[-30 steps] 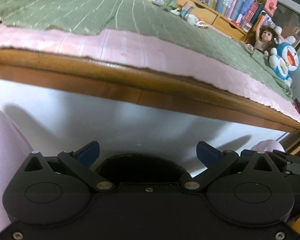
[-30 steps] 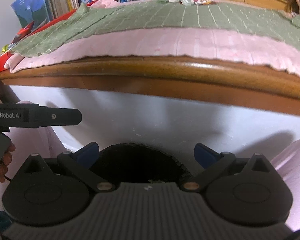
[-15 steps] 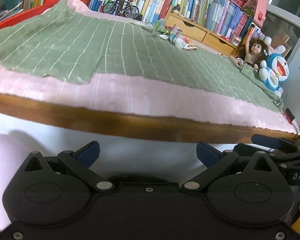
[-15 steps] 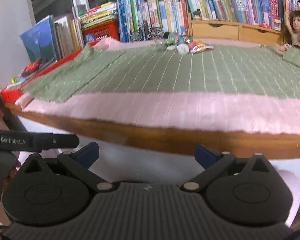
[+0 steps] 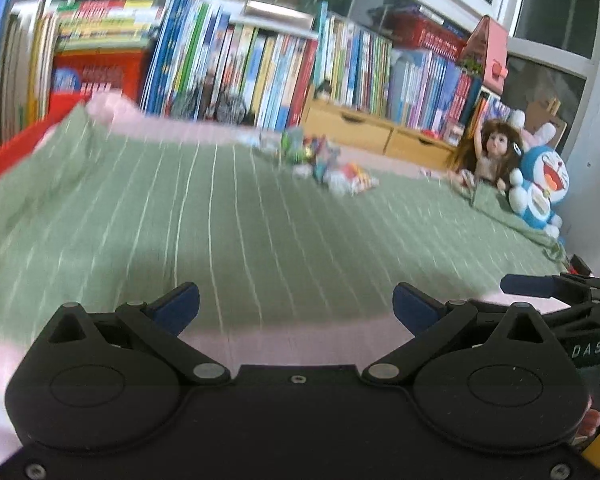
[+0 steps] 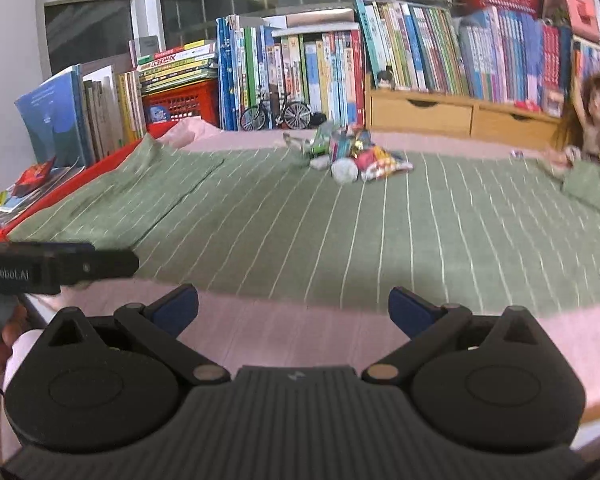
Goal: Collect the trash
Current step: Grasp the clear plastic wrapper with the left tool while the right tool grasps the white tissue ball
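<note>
Far across bed, wrapper pile, seemingly crosswise.

There's the trash, a small heap of crumpled snack wrappers lying on the far side of the green striped blanket, close to the pink strip in front of the books. A red-and-yellow packet lies flat at the right, a whitish scrunched ball just beside it, green and blue wrappers bunched behind
</note>
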{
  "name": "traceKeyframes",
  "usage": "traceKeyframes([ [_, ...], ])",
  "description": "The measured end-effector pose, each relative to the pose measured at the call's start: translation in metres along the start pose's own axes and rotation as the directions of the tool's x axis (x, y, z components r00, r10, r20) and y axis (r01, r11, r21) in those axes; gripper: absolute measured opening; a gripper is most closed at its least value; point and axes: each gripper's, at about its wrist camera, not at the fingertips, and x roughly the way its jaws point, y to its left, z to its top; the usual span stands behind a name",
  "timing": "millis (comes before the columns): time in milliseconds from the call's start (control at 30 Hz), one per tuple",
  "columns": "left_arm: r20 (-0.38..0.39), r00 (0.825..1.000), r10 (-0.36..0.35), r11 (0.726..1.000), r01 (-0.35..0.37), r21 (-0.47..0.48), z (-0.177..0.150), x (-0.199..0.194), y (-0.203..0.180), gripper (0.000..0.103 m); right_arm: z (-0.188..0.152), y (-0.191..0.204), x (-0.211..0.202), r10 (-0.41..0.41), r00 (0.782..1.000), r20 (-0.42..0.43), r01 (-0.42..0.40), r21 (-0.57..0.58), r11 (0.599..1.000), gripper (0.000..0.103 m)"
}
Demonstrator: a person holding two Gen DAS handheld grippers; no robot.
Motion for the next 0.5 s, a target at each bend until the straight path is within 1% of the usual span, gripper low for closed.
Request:
traceKeyframes([
  [133, 0.029, 1.0, -0.008, 1.0, 0.008, 0.011, 0.035, 0.028, 0.009, 0.103, 0.022, -0.009, 0.02, 0.009, 1.0, 0.012, -0.009, -0.011, 1.0, 0.103],
  [233, 0.039, 0.999, 0.001, 1.0, -0.001, 0.013, 0.064, 0.056, 0.019, 0.103, 0.038, -0.019, 0.037, 0.044, 0.998, 0.037, -0.043, -0.016, 0.999, 0.103],
  [333, 0.015, 1.0, 0.003, 1.0, -0.003, 0.003, 0.094, 0.09, 0.032, 0.103, 0.056, -0.031, 0.059, 0.054, 0.996, 0.065, -0.053, -0.005, 0.999, 0.103],
  [400, 0.015, 1.0, 0.027, 0.999, -0.027, -0.018, 0.111, 0.114, 0.042, 0.102, 0.067, -0.038, 0.073, 0.048, 0.995, 0.092, -0.049, 0.006, 0.999, 0.103],
  [500, -0.008, 0.999, 0.044, 0.998, -0.044, -0.054, 0.136, 0.151, 0.056, 0.1, 0.084, -0.044, 0.099, 0.058, 0.994, 0.098, -0.057, -0.019, 0.998, 0.103],
])
